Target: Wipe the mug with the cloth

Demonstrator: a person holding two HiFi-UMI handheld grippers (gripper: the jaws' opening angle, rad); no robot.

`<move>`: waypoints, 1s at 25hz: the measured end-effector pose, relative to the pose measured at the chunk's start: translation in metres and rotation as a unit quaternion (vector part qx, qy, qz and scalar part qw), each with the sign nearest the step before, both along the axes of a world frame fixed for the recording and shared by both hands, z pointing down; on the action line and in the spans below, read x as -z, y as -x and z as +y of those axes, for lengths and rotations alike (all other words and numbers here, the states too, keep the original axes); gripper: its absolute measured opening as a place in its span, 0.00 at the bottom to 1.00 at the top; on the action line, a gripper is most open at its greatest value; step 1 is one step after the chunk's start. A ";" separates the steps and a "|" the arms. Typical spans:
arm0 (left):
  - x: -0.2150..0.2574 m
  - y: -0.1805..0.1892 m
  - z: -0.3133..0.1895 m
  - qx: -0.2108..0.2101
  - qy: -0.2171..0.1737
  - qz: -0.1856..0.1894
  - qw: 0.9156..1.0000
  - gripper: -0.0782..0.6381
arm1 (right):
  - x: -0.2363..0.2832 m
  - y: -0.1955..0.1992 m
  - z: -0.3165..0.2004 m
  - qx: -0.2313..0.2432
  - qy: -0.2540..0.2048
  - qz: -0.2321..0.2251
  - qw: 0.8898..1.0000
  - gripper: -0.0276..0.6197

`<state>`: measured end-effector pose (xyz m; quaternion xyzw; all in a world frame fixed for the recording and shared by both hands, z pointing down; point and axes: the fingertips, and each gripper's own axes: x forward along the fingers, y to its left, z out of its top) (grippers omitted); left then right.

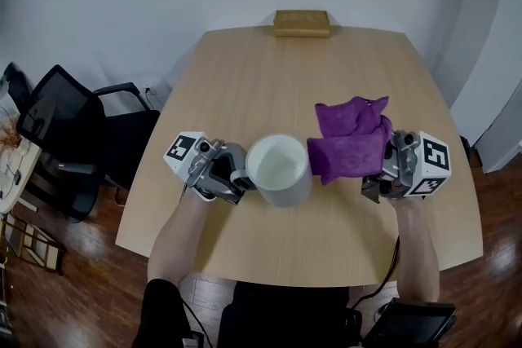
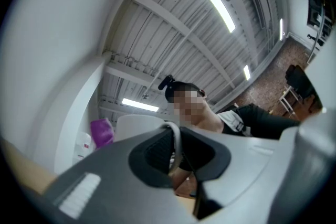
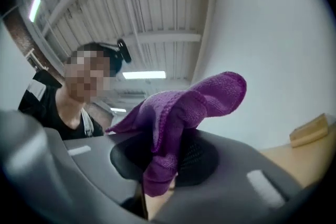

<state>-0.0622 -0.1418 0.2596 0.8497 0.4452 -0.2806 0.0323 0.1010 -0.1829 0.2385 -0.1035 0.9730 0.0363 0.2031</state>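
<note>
A white mug (image 1: 278, 169) is held just above the wooden table (image 1: 269, 85) near its front edge. My left gripper (image 1: 241, 178) is shut on the mug's handle (image 2: 177, 145), which shows as a thin white loop between the jaws in the left gripper view. A purple cloth (image 1: 351, 139) hangs bunched to the right of the mug, its left edge touching the mug's side. My right gripper (image 1: 378, 165) is shut on the cloth (image 3: 176, 115), which sticks up out of the jaws in the right gripper view. Both grippers point upward, toward the person.
A tan block (image 1: 302, 22) lies at the table's far edge, also in the right gripper view as the tan block (image 3: 311, 131). A black office chair (image 1: 69, 130) stands left of the table. The person's forearms (image 1: 183, 228) reach over the front edge.
</note>
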 end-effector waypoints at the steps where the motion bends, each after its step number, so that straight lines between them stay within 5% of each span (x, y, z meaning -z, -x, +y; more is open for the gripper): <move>1: -0.002 -0.001 0.001 -0.003 -0.002 -0.006 1.000 0.20 | 0.016 -0.005 0.010 0.014 -0.018 -0.041 0.999 0.17; 3: -0.007 -0.007 0.007 -0.008 -0.008 -0.020 1.000 0.20 | 0.027 -0.005 0.026 0.048 -0.034 -0.082 0.995 0.17; 8: -0.010 -0.017 0.009 -0.002 -0.007 -0.023 1.000 0.20 | -0.002 0.019 0.022 0.100 0.016 -0.049 0.994 0.17; 11: 0.000 -0.008 0.002 0.005 0.006 0.004 1.000 0.20 | -0.036 0.025 0.001 0.064 0.048 0.033 0.996 0.17; 15: 0.003 -0.002 0.002 0.011 -0.002 0.011 1.000 0.20 | -0.092 0.040 -0.018 0.022 0.099 0.168 0.981 0.17; 21: -0.010 -0.020 0.009 0.032 -0.046 -0.044 0.997 0.20 | -0.110 0.059 -0.011 0.065 0.136 0.175 0.973 0.17; 25: -0.033 -0.037 -0.002 0.079 -0.076 -0.107 0.988 0.20 | -0.124 0.029 -0.045 -0.079 0.138 0.262 0.952 0.16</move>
